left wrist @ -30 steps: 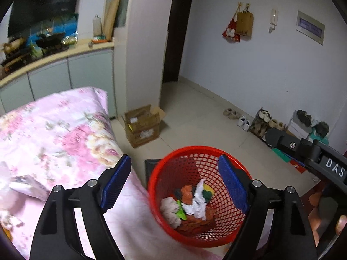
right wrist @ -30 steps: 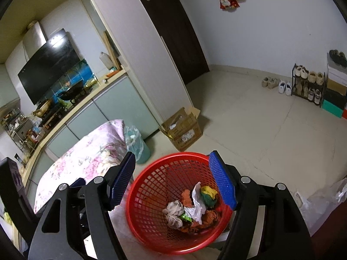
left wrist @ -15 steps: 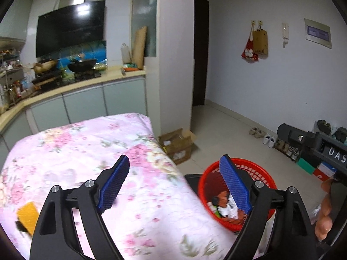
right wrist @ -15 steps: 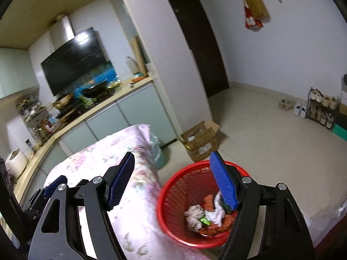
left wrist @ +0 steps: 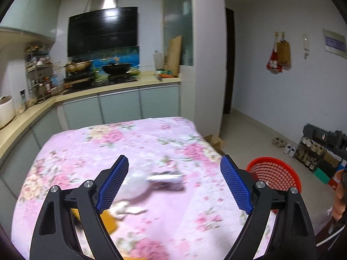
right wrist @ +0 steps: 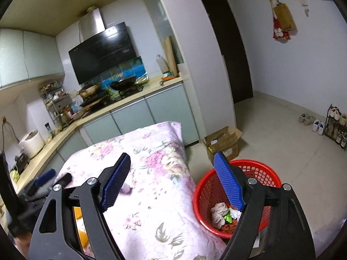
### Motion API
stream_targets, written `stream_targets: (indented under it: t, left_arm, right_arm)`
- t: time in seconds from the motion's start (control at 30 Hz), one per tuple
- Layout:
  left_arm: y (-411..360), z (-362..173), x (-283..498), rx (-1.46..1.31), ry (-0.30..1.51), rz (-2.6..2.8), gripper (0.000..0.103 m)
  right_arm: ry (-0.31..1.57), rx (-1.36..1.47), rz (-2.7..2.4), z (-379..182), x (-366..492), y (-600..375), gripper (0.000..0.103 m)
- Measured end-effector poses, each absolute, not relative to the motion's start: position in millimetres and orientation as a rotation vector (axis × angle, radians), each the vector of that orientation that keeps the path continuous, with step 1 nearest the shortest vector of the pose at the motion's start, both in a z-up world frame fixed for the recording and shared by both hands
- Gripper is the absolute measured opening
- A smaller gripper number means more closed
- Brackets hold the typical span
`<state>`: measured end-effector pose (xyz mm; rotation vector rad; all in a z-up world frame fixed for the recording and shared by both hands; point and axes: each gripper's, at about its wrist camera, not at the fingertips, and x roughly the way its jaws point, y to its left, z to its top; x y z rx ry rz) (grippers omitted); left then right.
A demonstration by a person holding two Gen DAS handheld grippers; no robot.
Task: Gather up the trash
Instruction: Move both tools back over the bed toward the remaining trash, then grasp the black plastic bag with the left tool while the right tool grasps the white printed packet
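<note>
Both the left gripper (left wrist: 173, 183) and the right gripper (right wrist: 172, 182) had just been opening and stood spread, nothing between them. Blurred trash (left wrist: 161, 181) lay beyond the left gripper on the floral tablecloth (left wrist: 134, 143). The red basket (right wrist: 200, 197), holding crumpled scraps (right wrist: 220, 213), stood right of the table.

A pink floral tablecloth (left wrist: 134, 143), a red mesh basket (right wrist: 263, 173), and black claws with blue pads (left wrist: 235, 186).

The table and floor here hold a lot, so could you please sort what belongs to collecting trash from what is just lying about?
Job: red basket of trash, blurred wrappers, orange scrap, both open grippers, left and right.

Lying about: cardboard box, shoes, wok.
</note>
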<state>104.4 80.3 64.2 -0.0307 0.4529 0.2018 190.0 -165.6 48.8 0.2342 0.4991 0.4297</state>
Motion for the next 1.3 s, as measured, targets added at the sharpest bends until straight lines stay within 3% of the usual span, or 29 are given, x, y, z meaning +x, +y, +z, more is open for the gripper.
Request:
stream_targets:
  t: [0.33, 0.63, 1.0, 1.3]
  left_arm:
    - [199.6, 69.9, 48.8, -0.148, 0.488, 0.443, 0.084]
    - [266.1, 23.3, 16.2, -0.222, 0.573, 0.596, 0.084]
    - [265.9, -54.6, 44.0, -0.228, 0.796, 0.484, 0.084]
    - [268.8, -62.3, 74.2, -0.231, 0.809, 0.411, 0.083]
  right_arm:
    - [0.536, 0.207, 0.462, 40.7, 187.6, -149.2, 0.077]
    - [0.577, 0.185, 0.483, 31.7, 186.8, -134.5, 0.077]
    - [0.597, 0.183, 0.478, 25.8, 190.3, -133.3, 0.077]
    - [0.601, 0.185, 0.471, 21.9, 190.4, -132.7, 0.077]
